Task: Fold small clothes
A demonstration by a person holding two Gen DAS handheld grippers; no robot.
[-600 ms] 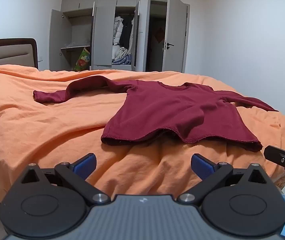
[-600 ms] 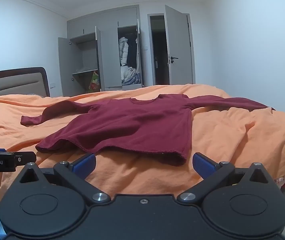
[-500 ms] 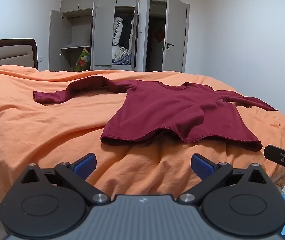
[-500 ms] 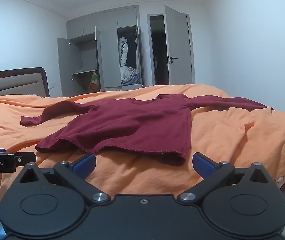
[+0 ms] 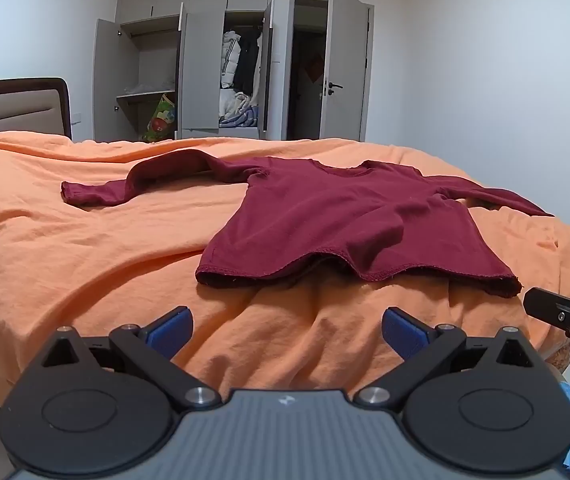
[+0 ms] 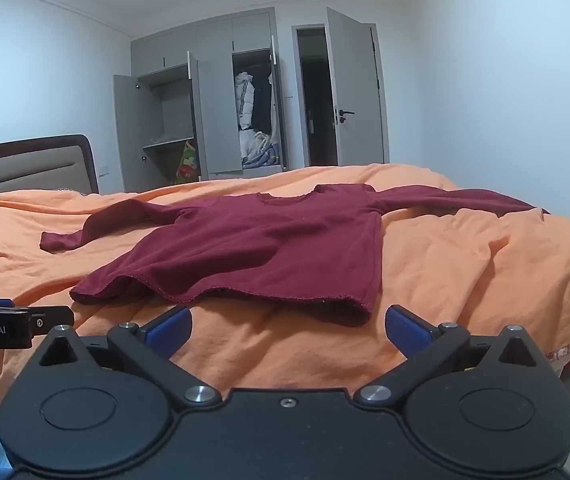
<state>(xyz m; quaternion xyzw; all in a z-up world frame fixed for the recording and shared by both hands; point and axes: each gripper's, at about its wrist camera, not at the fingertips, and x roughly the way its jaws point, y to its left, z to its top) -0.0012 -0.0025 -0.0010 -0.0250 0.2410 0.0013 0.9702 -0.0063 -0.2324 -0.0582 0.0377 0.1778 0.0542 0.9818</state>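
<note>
Shirt (image 5: 349,216) flat on bedspread (image 5: 65,248), hem just beyond wide-spread left gripper (image 5: 287,330) and right gripper (image 6: 288,330)

Shirt (image 5: 349,220) lay flat on the bed (image 5: 65,260), hem toward the cameras, collar toward the far side. One sleeve (image 5: 133,184) ran out left toward the headboard (image 5: 17,108), the other sleeve (image 5: 497,196) ran right to the bed's edge. Left gripper (image 5: 287,330) sat before the hem's left part, right gripper (image 6: 287,330) before its right corner, both short of the cloth and gaping, side by side. Wardrobe (image 5: 189,72) stood behind the bed, doors ajar; room door (image 5: 349,68) to its right
</note>
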